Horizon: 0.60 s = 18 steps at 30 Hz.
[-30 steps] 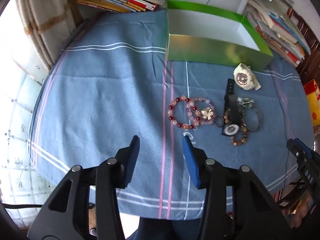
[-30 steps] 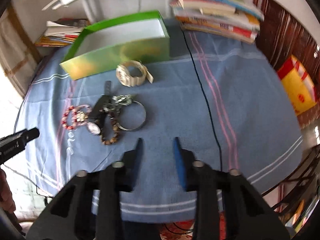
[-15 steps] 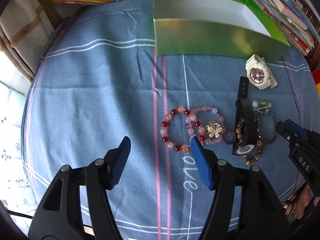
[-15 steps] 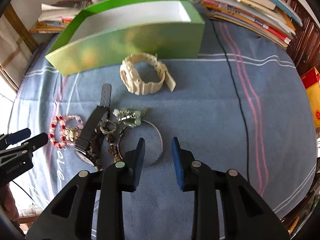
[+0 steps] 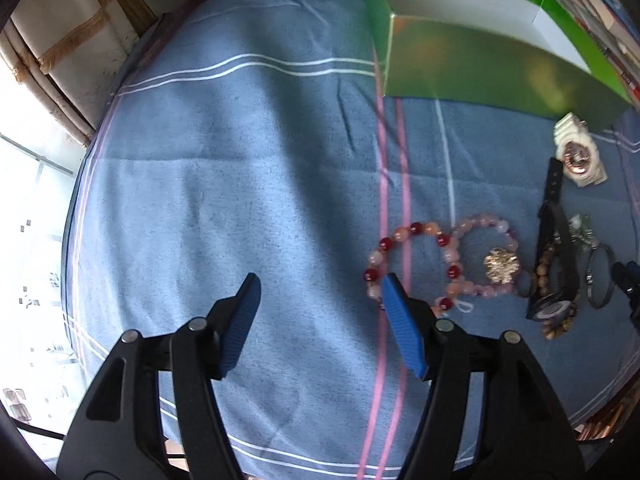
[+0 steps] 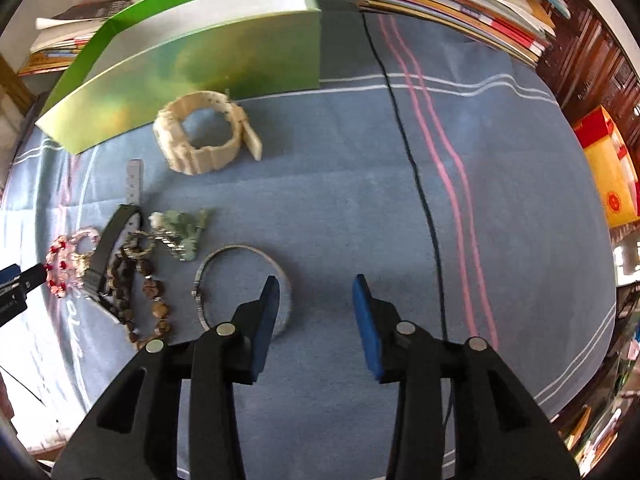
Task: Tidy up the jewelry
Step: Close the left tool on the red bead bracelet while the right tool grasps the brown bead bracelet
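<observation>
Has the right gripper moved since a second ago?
Yes. The right gripper has closed in on the jewelry: the green box and cream watch loom larger, and its left finger now overlaps the silver bangle. Fingers open wider.

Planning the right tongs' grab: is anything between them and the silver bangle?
Nothing visible. The open right tongs hang just beside the silver bangle, their left finger overlapping its rim in this view.

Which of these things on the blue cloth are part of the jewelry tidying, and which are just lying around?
Part of the job:
- open green cardboard box
- cream link-band watch
- red and pink bead bracelets
- black-strap watch
- brown wooden bead bracelet
- thin silver bangle

Just lying about:
- stacked books
- black cable
</observation>
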Motion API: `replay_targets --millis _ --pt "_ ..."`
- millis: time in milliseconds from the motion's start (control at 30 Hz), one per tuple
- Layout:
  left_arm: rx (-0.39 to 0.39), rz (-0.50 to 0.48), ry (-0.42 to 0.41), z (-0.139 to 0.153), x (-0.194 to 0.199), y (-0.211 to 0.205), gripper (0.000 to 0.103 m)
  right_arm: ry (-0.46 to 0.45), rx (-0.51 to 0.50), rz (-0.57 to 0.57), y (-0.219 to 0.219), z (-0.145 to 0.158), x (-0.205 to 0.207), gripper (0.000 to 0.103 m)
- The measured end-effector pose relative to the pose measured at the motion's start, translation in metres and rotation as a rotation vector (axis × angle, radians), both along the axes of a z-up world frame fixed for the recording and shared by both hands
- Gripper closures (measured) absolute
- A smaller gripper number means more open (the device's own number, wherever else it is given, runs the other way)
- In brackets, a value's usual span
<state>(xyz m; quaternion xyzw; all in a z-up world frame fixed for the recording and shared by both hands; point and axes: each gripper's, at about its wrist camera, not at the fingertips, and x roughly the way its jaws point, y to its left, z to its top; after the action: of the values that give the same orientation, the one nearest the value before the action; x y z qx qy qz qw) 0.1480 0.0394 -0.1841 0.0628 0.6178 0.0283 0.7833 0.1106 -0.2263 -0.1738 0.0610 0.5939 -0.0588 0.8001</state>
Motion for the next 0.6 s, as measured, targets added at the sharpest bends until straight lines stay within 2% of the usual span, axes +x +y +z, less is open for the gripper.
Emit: replay_targets --millis 167,333,367,600 --pt "-0.013 -0.063 -0.003 0.000 -0.002 -0.015 0.036 -0.006 0.005 0.030 0.015 -0.001 0.002 0.064" --pt "-0.004 -0.060 0.014 -0.007 0.000 -0.016 0.036 -0.020 0.029 0.044 0.019 0.005 0.001 0.064" --pt "-0.001 -0.059 0.015 -0.007 0.000 -0.016 0.036 -0.021 0.031 0.051 0.031 0.005 -0.001 0.064" --pt "-0.001 -0.065 0.025 -0.010 -0.003 -0.020 0.036 -0.025 0.107 0.169 0.061 0.007 -0.006 0.065"
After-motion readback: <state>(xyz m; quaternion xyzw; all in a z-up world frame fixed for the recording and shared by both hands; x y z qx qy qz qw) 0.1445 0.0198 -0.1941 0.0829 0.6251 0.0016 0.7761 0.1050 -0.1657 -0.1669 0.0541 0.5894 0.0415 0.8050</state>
